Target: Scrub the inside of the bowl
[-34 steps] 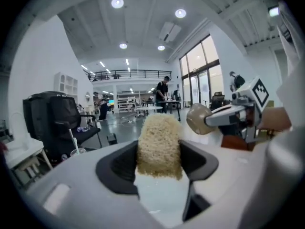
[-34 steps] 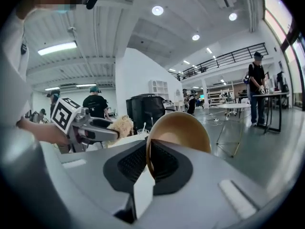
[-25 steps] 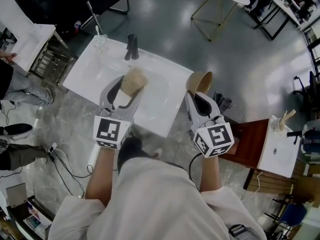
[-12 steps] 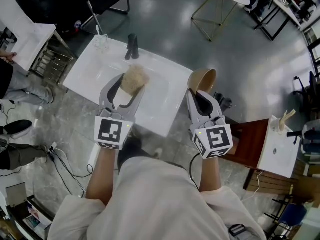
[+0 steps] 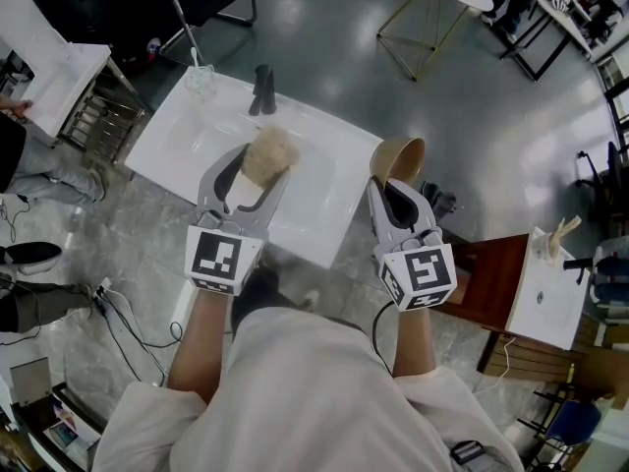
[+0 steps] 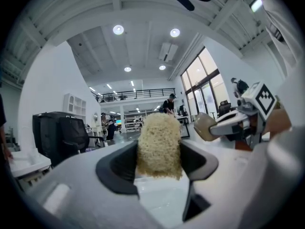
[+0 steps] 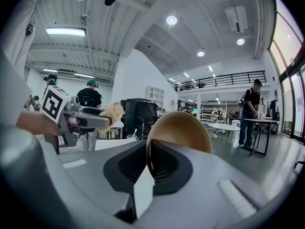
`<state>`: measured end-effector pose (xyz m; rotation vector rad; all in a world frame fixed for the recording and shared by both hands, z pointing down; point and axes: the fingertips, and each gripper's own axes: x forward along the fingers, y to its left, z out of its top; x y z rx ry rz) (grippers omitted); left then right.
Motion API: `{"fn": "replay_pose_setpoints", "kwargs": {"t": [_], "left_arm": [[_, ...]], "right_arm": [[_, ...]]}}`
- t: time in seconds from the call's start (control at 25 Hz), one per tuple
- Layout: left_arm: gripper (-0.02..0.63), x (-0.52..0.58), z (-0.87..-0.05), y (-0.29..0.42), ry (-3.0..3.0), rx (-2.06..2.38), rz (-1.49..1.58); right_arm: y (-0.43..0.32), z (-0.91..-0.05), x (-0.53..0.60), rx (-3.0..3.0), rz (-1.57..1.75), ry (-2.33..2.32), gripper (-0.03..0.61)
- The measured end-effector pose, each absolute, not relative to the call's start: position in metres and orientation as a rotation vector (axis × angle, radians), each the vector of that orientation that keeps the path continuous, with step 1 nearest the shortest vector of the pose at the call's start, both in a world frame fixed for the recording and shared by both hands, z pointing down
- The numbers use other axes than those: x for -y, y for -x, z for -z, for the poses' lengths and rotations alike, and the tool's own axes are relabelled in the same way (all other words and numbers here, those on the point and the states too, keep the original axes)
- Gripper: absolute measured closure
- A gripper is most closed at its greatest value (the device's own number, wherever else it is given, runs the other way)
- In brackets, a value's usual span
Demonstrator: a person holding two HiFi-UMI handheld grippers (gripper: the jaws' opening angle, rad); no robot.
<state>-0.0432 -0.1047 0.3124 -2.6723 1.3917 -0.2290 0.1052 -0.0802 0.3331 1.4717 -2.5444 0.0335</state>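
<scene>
A tan bowl (image 5: 396,158) hangs in the air off the right edge of the white sink (image 5: 314,209), gripped by its rim in my right gripper (image 5: 390,187), which is shut on it. In the right gripper view the bowl (image 7: 183,131) stands on edge between the jaws. My left gripper (image 5: 257,177) is shut on a pale fibrous scrubber (image 5: 268,156) held over the sink basin. The scrubber (image 6: 158,145) fills the gap between the jaws in the left gripper view. Bowl and scrubber are about a hand's width apart.
A dark faucet (image 5: 261,88) stands at the sink's far edge, with a clear glass (image 5: 199,81) near the far left corner. A brown wooden stand (image 5: 488,283) is at my right. A white table (image 5: 51,72) and a person's legs (image 5: 25,180) are at the left.
The bowl has tilted and shifted a little to the right with my right gripper. The left gripper and scrubber have barely moved.
</scene>
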Motion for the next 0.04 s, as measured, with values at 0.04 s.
{"fn": "replay_pose_setpoints", "kwargs": {"t": [0.04], "left_arm": [[0.357,0.1049,-0.3123,0.0444,2.675,-1.387,0.231]], "right_arm": [[-0.1036,-0.3331,0.0804,2.543,-0.034,-1.471,0.563]]}}
